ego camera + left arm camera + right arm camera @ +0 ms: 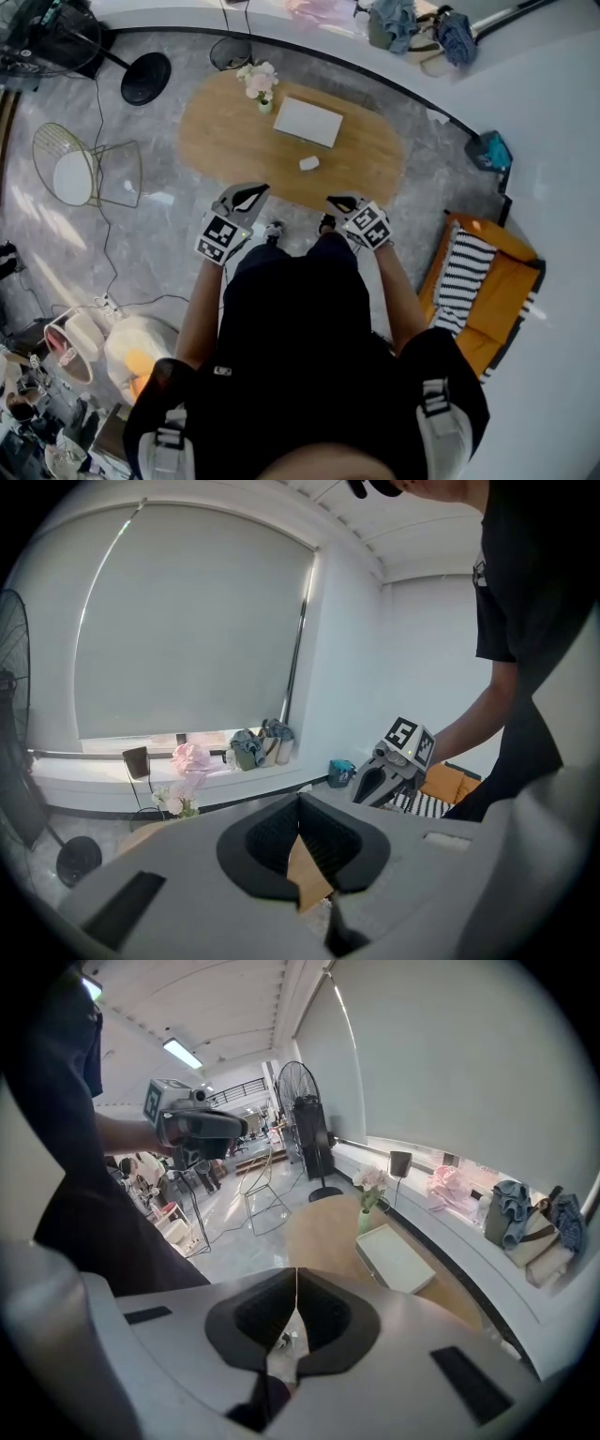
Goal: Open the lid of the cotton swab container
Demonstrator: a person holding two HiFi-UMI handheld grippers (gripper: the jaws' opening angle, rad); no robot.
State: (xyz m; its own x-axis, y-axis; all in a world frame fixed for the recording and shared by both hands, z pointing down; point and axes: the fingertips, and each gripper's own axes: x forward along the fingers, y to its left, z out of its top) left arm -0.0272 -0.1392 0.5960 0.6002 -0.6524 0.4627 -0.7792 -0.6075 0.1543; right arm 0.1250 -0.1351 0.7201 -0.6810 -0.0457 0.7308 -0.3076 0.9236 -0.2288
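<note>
Grey marble-look floor (187, 262) fills most of the head view. A curved white window ledge (525, 84) runs along the top and right, with bundles of blue-grey clothing (394, 21) on it. An oval light-wood table (366, 164) sits mid-frame. A person in a black top (291, 328) stands at its near edge.

An orange padded seat (502, 300) with a black-and-white striped cushion (464, 277) on it is at the person's right, by the wall. A gold wire chair with a round white seat pad (70, 173) is left of the table, well apart from it. A black round fan base (145, 78) is beyond the chair.

On the table, a flat white rectangular tray (307, 121) lies in the far half. A small white vase of pale pink flowers (261, 86) is just beside its left corner. The small white cotton swab container (308, 163) sits on bare tabletop on the person's side of the tray and apart from it. It is too small to tell the lid's state.

The left gripper (251, 194), grey with black jaw pads and a marker cube, is at the near table edge. Its own view shows the jaws clenched together with nothing between them. The right gripper (339, 202) has the same build and is also at the near edge, jaws pressed together and empty. The container lies farther out on the table, between the two grippers side to side. Neither gripper touches it.
</note>
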